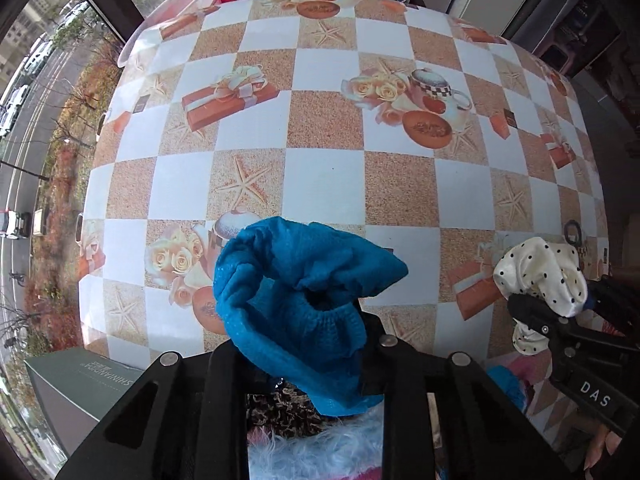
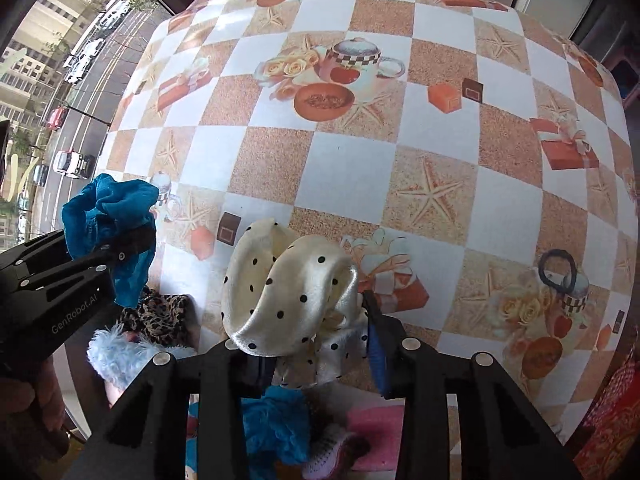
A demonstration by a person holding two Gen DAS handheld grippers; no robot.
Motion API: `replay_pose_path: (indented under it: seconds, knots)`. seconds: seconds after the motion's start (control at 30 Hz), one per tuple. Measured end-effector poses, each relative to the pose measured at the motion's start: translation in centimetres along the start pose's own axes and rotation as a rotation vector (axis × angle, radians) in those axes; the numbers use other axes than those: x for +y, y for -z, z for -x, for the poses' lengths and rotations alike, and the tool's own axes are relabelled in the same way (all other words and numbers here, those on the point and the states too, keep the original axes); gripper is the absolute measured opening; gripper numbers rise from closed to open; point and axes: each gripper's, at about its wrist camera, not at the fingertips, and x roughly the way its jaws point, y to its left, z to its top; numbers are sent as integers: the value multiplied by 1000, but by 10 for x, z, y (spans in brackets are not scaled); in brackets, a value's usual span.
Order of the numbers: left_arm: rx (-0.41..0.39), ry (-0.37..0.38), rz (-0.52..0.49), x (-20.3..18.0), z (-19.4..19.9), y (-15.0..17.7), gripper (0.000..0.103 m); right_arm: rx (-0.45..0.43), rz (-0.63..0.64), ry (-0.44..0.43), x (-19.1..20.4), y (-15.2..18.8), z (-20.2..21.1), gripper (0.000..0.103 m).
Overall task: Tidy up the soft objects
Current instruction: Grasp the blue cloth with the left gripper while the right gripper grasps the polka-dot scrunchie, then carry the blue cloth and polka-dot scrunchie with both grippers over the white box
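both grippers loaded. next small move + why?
Probably carry the left gripper forward and lower its blue scrunchie onto a bare part of the table. Both grippers are already shut on items, the right gripper on the cream polka-dot scrunchie, both held above the pile of soft items at the near edge.

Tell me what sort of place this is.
Probably a home dining area, several floors up: a patterned tablecloth covers the table, a large window overlooks a street with cars, and soft hair scrunchies are being sorted.
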Motion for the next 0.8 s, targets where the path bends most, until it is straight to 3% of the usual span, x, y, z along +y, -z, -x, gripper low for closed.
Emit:
replay_pose_path:
  seconds: [0.6, 0.8]
  knots:
    - [-128, -21, 11, -35, 104, 64, 28, -44, 123, -53, 9, 34, 85, 39]
    - [-124, -13, 43, -45, 121, 89, 28, -51, 155, -76, 11, 51, 107, 39]
